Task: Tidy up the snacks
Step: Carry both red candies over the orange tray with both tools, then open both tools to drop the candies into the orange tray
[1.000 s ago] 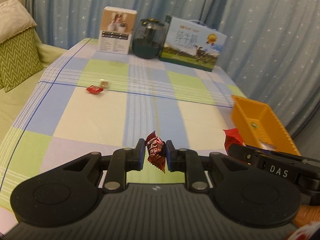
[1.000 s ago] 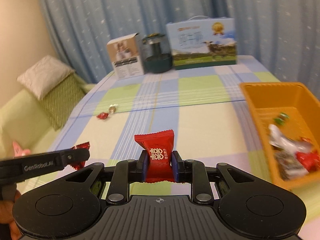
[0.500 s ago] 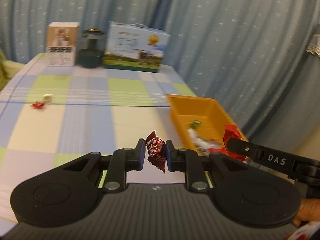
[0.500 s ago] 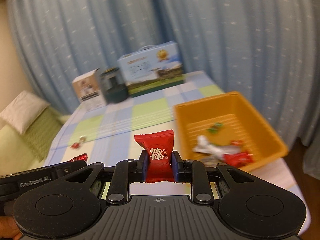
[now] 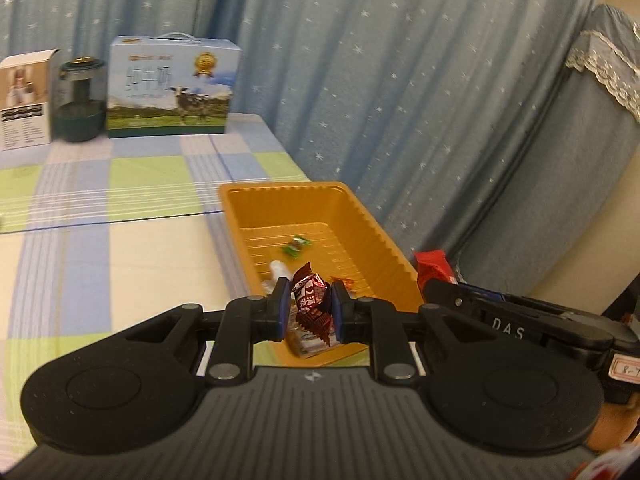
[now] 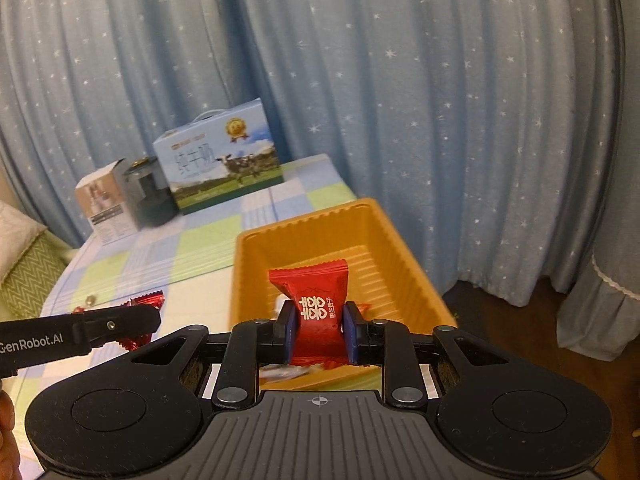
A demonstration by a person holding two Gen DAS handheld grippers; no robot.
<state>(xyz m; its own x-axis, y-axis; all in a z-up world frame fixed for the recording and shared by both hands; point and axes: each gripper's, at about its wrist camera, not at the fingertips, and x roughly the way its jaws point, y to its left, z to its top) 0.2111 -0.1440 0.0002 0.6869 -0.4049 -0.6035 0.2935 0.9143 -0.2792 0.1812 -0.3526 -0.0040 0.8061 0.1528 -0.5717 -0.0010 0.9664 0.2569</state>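
While 2 stray candies (image 6: 86, 302) sit out on the bench (image 5: 120, 256) at far left, not binned yet. Moving right: left tongs (image 5: 308, 308) clamped on a dark red candy (image 5: 311, 304), hovering over the near end of the orange tray (image 5: 240, 216). Tray already holding a few snacks, green one (image 5: 296, 245) included. Right tongs (image 6: 318, 332) pinching a bright red packet (image 6: 318, 304) above the same tray. Probably past halfway, just 2 drops plus those strays left.
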